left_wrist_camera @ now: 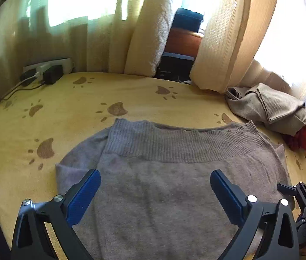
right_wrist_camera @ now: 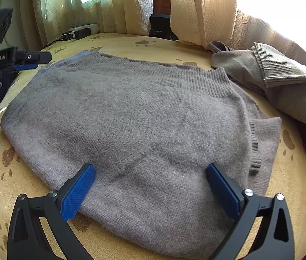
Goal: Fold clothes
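A grey knitted sweater (right_wrist_camera: 131, 119) is laid flat on a yellow paw-print blanket (right_wrist_camera: 118, 41), its ribbed hem turned toward the curtains (right_wrist_camera: 131, 4) and one sleeve folded in along the right edge. Both grippers are held above it with jaws spread wide and nothing gripped — the left gripper (left_wrist_camera: 155, 186) over the middle, the right gripper (right_wrist_camera: 150, 179) over the near edge. A heap of beige and red clothes (right_wrist_camera: 283, 82) is seen just beside the sweater, at the right.

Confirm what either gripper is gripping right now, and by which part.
Nothing is held. The left gripper and right gripper both stand open above the grey-brown knitted sweater lying on the yellow paw-print blanket, with no fabric between the fingers.
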Available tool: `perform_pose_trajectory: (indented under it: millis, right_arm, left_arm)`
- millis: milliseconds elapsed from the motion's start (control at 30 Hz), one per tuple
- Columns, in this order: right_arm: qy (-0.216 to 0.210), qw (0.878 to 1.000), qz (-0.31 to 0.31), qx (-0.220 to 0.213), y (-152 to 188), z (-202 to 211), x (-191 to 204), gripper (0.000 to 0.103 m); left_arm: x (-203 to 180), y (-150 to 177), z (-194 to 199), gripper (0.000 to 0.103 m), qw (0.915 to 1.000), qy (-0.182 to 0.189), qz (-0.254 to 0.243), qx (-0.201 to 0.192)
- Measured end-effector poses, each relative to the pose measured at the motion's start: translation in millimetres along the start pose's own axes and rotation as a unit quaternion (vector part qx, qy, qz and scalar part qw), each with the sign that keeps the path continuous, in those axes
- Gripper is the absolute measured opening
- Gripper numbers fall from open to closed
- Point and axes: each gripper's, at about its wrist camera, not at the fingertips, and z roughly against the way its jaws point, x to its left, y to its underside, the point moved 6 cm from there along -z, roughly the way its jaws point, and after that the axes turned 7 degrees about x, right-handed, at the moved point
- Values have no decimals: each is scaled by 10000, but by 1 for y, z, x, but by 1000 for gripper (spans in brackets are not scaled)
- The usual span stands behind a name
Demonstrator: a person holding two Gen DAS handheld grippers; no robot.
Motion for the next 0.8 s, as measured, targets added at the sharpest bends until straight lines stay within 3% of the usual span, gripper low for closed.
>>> perform_pose_trajectory:
  millis: [200,633,800]
  right_arm:
    - [-7,10000,-2,5,0,0,0,103]
    - [-88,9998,-144,-52,-1,2,-4,103]
    - [-128,9969,-746,-217,-25,18,-35,103]
  left_arm:
    - [-6,2,-63,103,9967,-499,-180,622]
    - [-3,8,-68,103,9977,-457,-191,457]
    - [-4,9,-69,103,9975,-484,-195,466]
